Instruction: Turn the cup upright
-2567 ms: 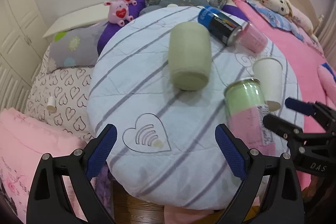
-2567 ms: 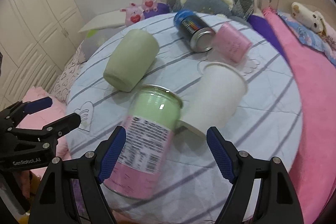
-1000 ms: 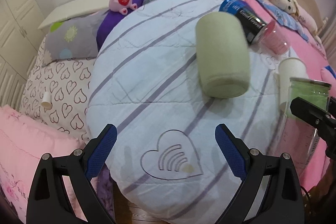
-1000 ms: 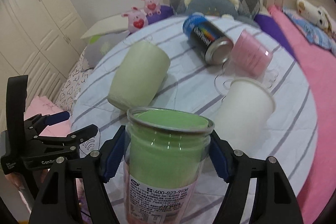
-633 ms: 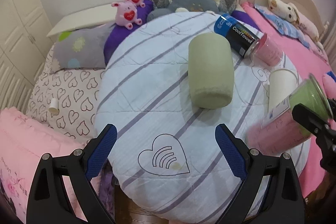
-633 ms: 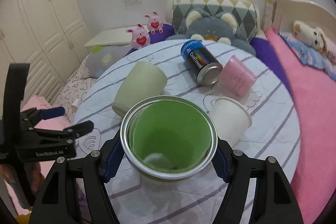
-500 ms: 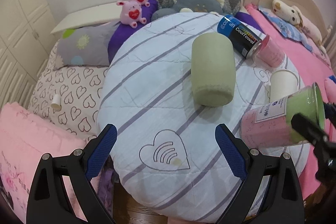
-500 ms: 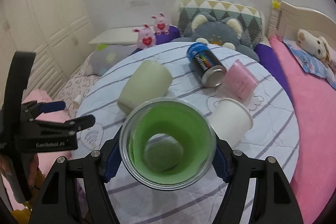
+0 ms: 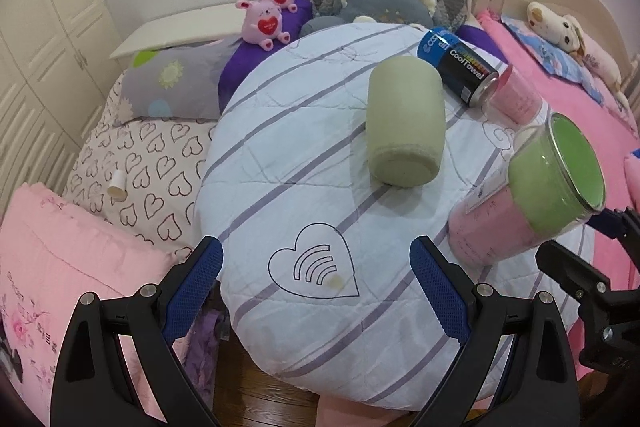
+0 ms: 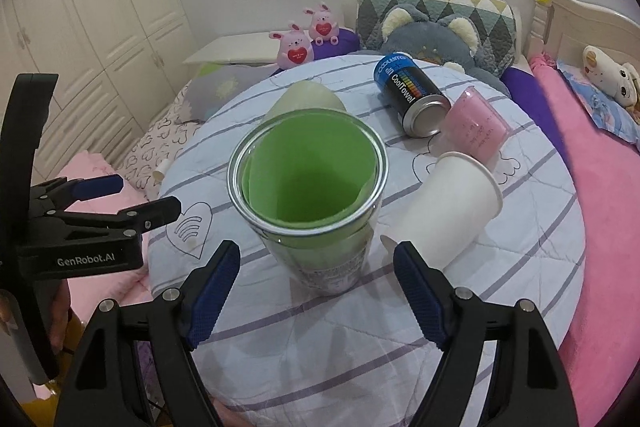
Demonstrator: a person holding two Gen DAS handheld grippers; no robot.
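Note:
A clear cup [image 10: 308,183] with a green and pink lining stands mouth up on the round striped cushion [image 10: 520,267]. It also shows in the left wrist view [image 9: 532,187], where it looks tilted. My right gripper [image 10: 316,291] is open, with its fingers spread just in front of the cup and not touching it. My left gripper [image 9: 316,291] is open and empty over the cushion's front edge, left of the cup. It also shows in the right wrist view [image 10: 120,199].
A pale green cup [image 9: 404,123], a black and blue can [image 9: 460,71], a pink cup [image 9: 516,99] and a white paper cup [image 10: 452,203] lie on their sides on the cushion. Pillows and soft toys [image 9: 264,23] lie behind. Pink bedding [image 10: 600,187] lies at the right.
My right gripper picked up the lying clear cup, turned it mouth up, set it on the cushion and opened. My left gripper stayed open and drifted slightly.

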